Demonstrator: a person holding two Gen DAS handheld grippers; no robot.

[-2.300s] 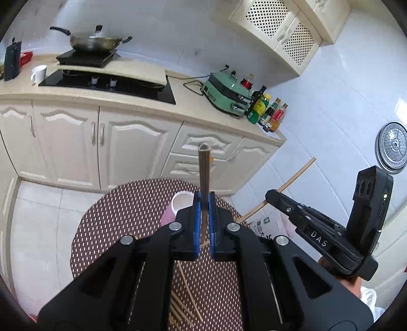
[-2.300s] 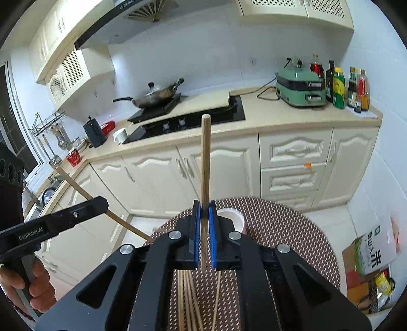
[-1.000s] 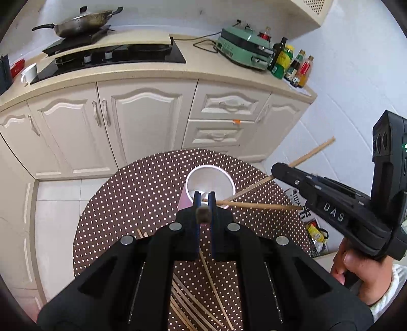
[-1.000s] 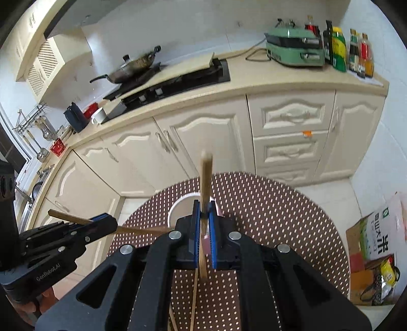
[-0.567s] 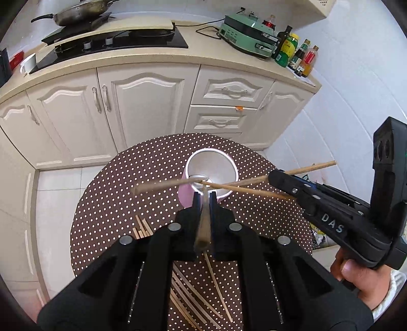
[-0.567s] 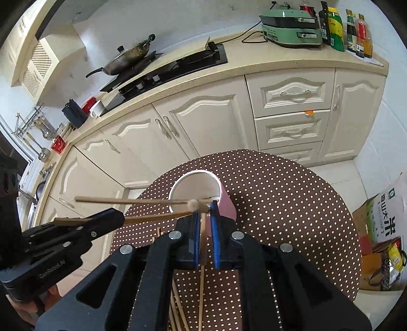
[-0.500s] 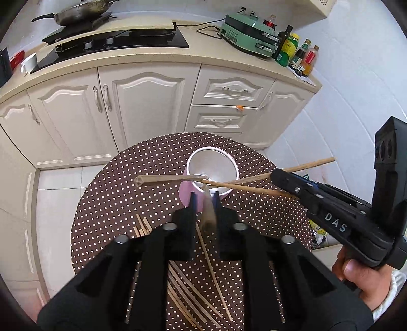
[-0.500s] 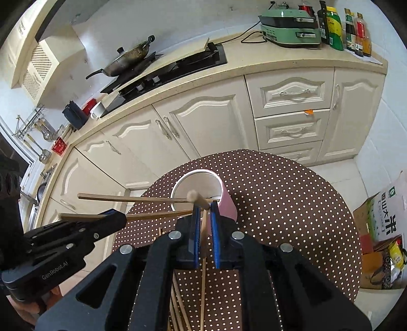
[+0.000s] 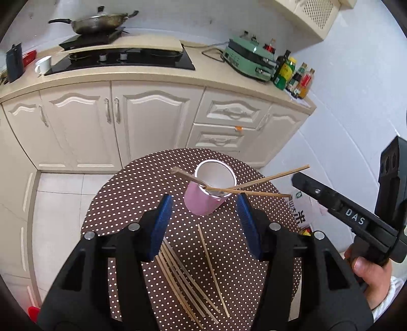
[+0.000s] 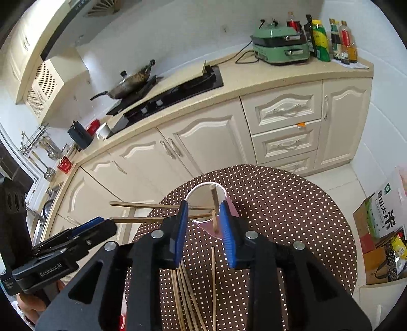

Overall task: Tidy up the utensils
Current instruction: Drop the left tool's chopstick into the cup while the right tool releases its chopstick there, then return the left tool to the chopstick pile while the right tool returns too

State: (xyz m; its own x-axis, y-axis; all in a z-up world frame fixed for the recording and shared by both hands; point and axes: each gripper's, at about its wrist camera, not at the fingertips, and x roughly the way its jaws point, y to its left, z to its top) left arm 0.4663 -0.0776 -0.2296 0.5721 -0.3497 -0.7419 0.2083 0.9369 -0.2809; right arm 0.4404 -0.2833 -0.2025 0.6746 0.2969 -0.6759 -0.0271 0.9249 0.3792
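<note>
A pink cup (image 9: 203,201) stands on the round dotted table (image 9: 122,203). Three wooden chopsticks (image 9: 272,176) lean out of it. My left gripper (image 9: 205,224) hovers just in front of the cup, its jaws opening wide with nothing between them. In the right wrist view the cup (image 10: 207,226) sits behind my right gripper (image 10: 203,230). Its jaws are opening, and one chopstick (image 10: 214,203) stands in the cup in the gap, free of the pads. Several loose chopsticks (image 9: 185,277) lie on the cloth below. The right gripper (image 9: 296,179) also shows at the right.
Cream cabinets and a counter (image 9: 152,76) with a hob, a wok (image 9: 96,24), a green appliance (image 9: 249,62) and bottles stand behind the table. A carton with bags (image 10: 381,229) sits on the floor at the right. A hand (image 9: 368,270) holds the right gripper.
Both grippers were shut on a chopstick each; both have opened and drawn back. The two chopsticks now rest in the pink cup, leaning out over its rim.
</note>
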